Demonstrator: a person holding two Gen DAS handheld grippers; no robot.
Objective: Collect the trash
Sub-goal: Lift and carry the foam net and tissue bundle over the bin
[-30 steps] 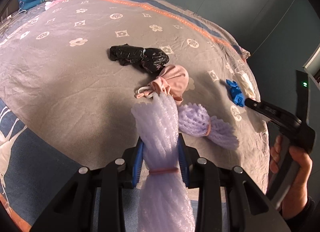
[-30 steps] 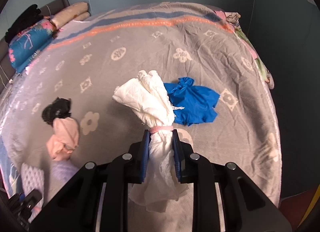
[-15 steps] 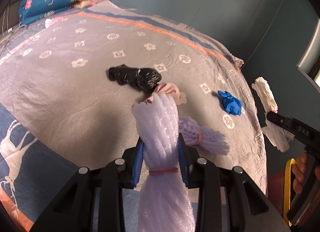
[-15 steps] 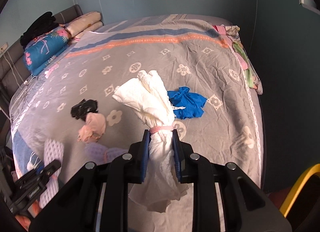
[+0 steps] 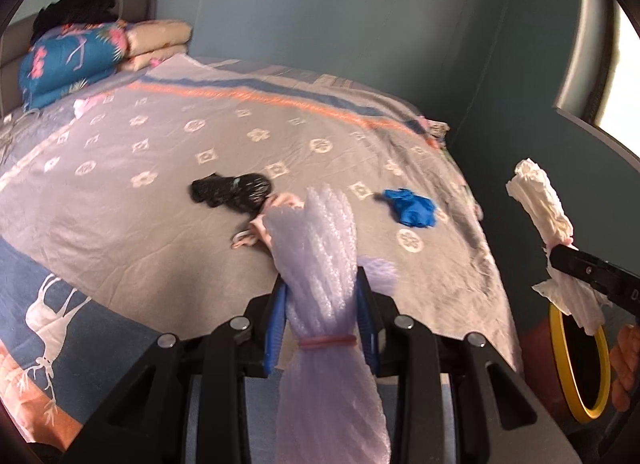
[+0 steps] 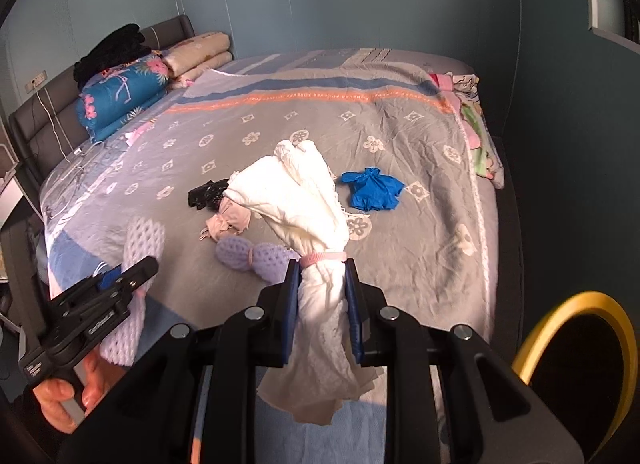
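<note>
Both grippers had a catch: the left gripper [image 5: 322, 318] was pinched on a bundle of pale purple foam netting [image 5: 320, 264] tied with a pink rubber band, while the right gripper [image 6: 322, 300] was clamped on a wad of white paper [image 6: 304, 200] bound the same way. Each bundle hung in the air above the near edge of the bed [image 6: 420, 264], clear of the grey patterned cover.

A yellow-rimmed bin [image 6: 576, 364] stood just off the bed's corner on the right side, close below the white wad, and looked the likely place for both loads. Nothing could be seen inside its dark mouth.

On the cover, four pieces were left: a second purple net bundle [image 6: 248, 254] nearest the grippers, a pink wad [image 6: 228, 220] touching a crumpled black bag [image 6: 206, 194] behind it, and a blue glove [image 6: 372, 190] lying apart toward the right edge.

By that count the job appeared under way but well short of done, with two pieces lifted, none seen binned and four to fetch.
</note>
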